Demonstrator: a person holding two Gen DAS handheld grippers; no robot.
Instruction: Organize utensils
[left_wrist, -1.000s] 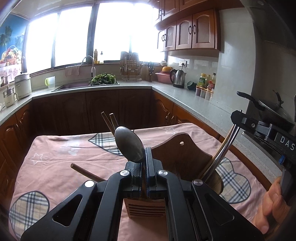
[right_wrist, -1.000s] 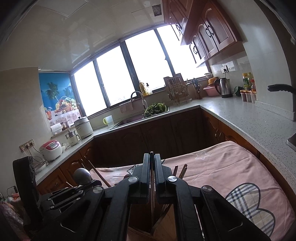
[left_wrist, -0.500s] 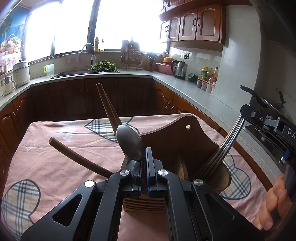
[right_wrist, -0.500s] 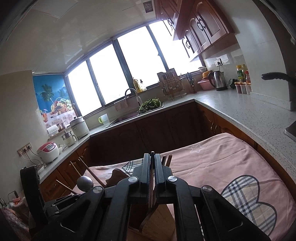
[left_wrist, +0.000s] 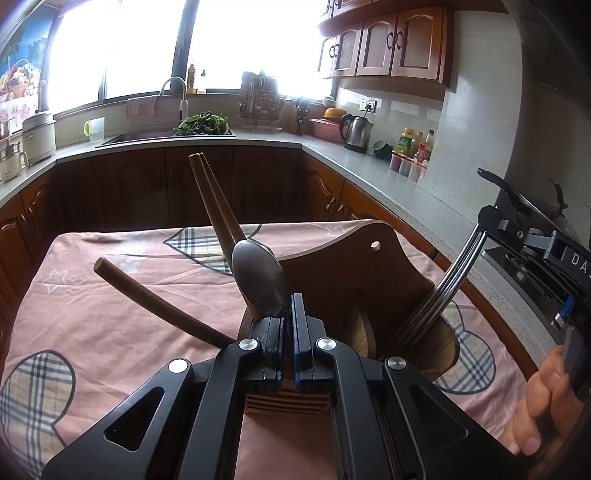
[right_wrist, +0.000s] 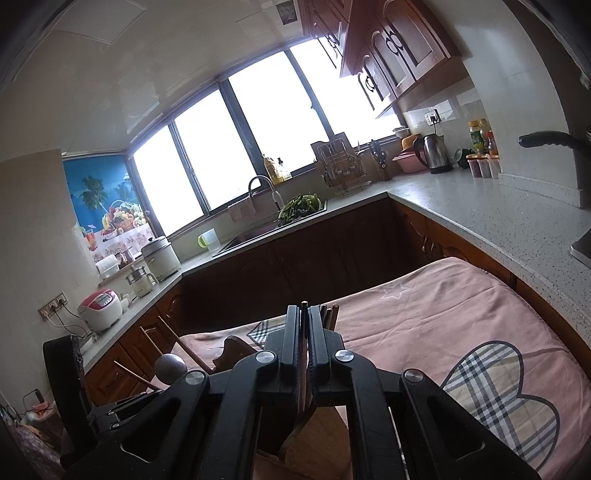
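Left gripper (left_wrist: 289, 314) clamped on spoon (left_wrist: 260, 282) – holder (left_wrist: 347, 258) looms closer than second ago. Right gripper (right_wrist: 303, 325) pinches metal handles (left_wrist: 448, 291) – insertion near table's right edge underway.

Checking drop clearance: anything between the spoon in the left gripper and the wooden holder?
Nothing visible. The spoon stands right over the wooden holder; chopsticks lean out close behind it. The left gripper hides the slot below.
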